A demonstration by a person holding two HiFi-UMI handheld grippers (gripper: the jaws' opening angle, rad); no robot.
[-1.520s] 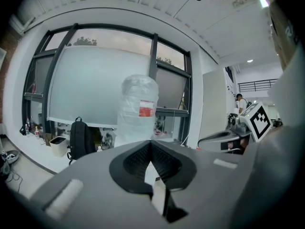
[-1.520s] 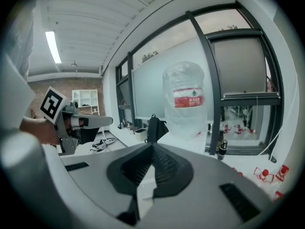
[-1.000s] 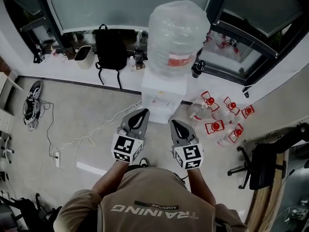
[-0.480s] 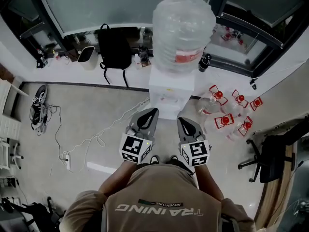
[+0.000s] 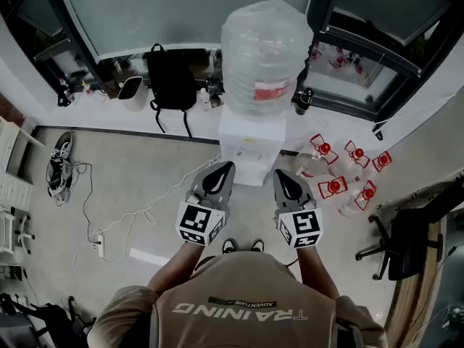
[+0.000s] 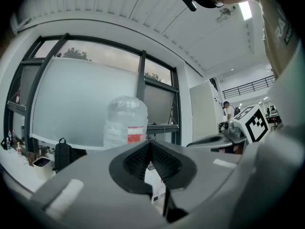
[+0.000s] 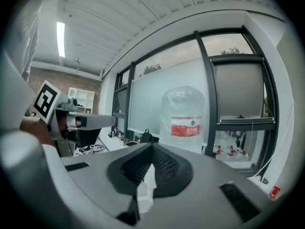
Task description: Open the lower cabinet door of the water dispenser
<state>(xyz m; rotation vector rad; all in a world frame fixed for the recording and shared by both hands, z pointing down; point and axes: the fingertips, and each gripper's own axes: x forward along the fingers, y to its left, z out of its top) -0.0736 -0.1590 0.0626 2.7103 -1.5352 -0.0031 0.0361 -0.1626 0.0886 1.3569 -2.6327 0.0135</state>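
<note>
The white water dispenser (image 5: 250, 147) stands against the window wall with a big clear bottle (image 5: 264, 46) on top. From above, its lower cabinet door is hidden. My left gripper (image 5: 222, 167) and right gripper (image 5: 284, 175) are held side by side in front of it, short of its front and apart from it. Both point at the dispenser. In the left gripper view the left gripper (image 6: 150, 143) is shut and holds nothing, with the bottle (image 6: 125, 120) beyond. The right gripper (image 7: 152, 146) is likewise shut and holds nothing, below the bottle (image 7: 183, 118).
A black backpack (image 5: 170, 78) and a white bin (image 5: 130, 88) lean on the sill to the left. Several red-capped empty bottles (image 5: 341, 176) lie right of the dispenser. An office chair (image 5: 402, 241) stands far right. A cable and power strip (image 5: 98, 241) cross the floor at the left.
The right gripper has risen a little and sits further right in the head view. The left gripper has barely moved. Both stay shut.
</note>
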